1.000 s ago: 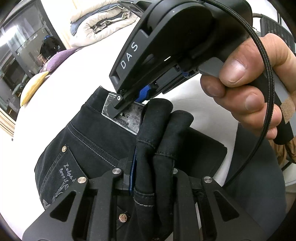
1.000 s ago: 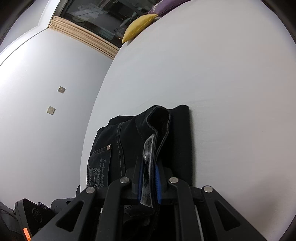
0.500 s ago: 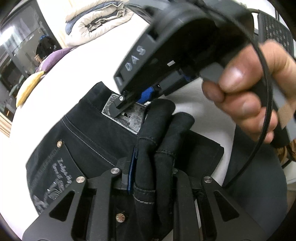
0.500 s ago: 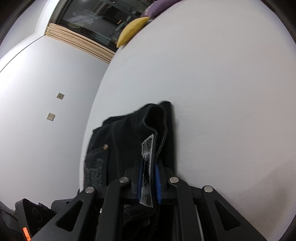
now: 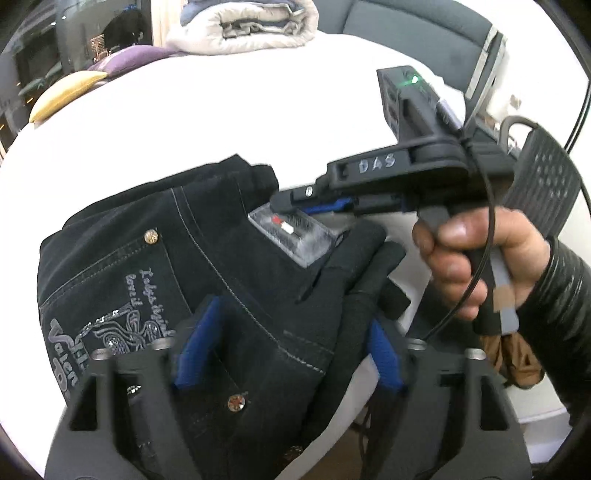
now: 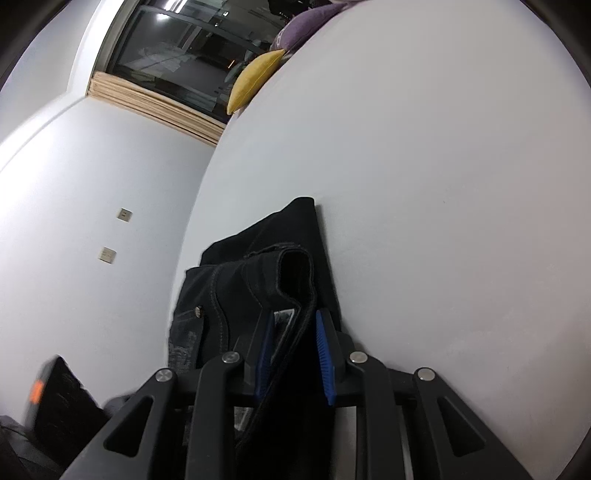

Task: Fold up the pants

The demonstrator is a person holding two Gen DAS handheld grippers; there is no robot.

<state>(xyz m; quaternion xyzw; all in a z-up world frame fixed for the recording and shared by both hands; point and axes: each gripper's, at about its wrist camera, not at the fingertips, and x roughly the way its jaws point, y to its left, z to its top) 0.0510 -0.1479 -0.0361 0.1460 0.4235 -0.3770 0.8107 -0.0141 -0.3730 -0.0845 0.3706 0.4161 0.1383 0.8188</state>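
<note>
Black pants (image 5: 147,266) lie folded on the white bed (image 5: 258,110), back pocket with pale embroidery facing up. My left gripper (image 5: 290,350) hangs just over them, its jaws opening wide; a fold of cloth rises between the blue pads (image 5: 195,343) without being pressed. A hand holds my right gripper (image 5: 295,201), whose tip sits at the waistband label (image 5: 291,236). In the right wrist view the pants (image 6: 258,266) run ahead, and the waistband stands between the opening jaws of the right gripper (image 6: 295,354); the right-hand pad has come off the cloth.
A rolled duvet (image 5: 240,26), a purple pillow (image 5: 129,59) and a yellow pillow (image 5: 66,92) sit at the bed's far end. A mesh chair (image 5: 543,184) stands at the right. The bed (image 6: 443,184) ends at a white wall (image 6: 92,184) under a dark window (image 6: 184,48).
My left jaws have sprung wide and let go of the fold they pinched, and the left gripper has swung sideways. The right jaws have parted a little around the waistband.
</note>
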